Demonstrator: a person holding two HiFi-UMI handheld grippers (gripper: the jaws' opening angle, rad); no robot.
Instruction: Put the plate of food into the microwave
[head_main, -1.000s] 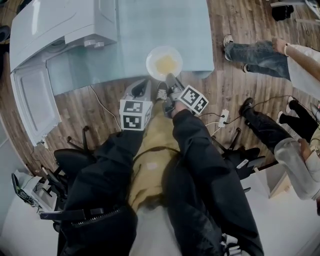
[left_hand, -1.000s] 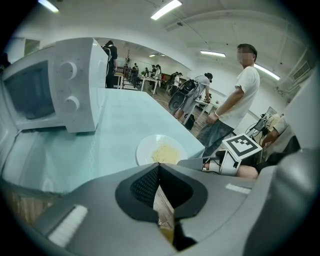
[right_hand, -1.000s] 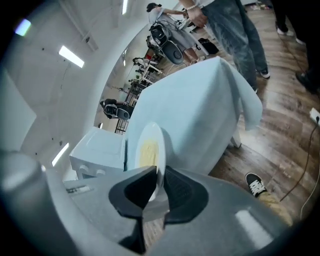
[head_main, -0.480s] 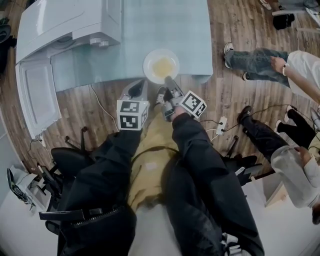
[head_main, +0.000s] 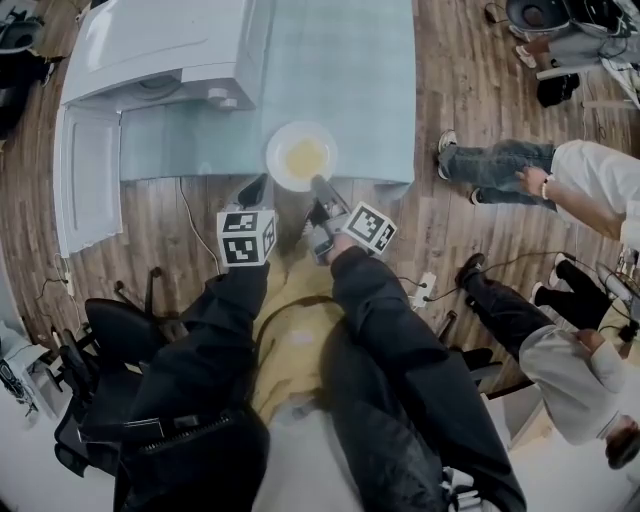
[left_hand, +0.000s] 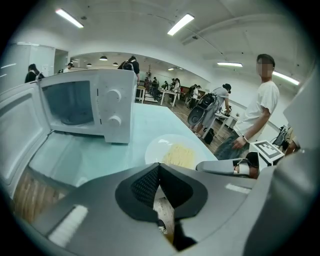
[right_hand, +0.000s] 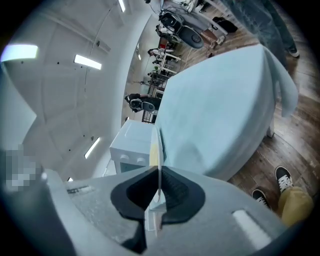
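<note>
A white plate of yellow food (head_main: 302, 156) sits at the near edge of the pale blue table (head_main: 345, 60). My right gripper (head_main: 318, 184) is shut on the plate's near rim; in the right gripper view the rim (right_hand: 156, 150) stands edge-on between the jaws. My left gripper (head_main: 257, 186) hovers just left of the plate by the table edge, shut and holding nothing. The white microwave (head_main: 165, 50) stands at the table's far left with its door (head_main: 87, 180) swung open. In the left gripper view the plate (left_hand: 172, 150) lies right of the microwave (left_hand: 85, 102).
People stand and sit to the right on the wooden floor (head_main: 590, 180). A black office chair (head_main: 110, 330) is at my left. A cable and a power strip (head_main: 425, 290) lie on the floor under the table's edge.
The head view has swung, so table, microwave and plate sit further left and higher. The right gripper's tip now rests on the plate's near rim. The left gripper stays beside it.
</note>
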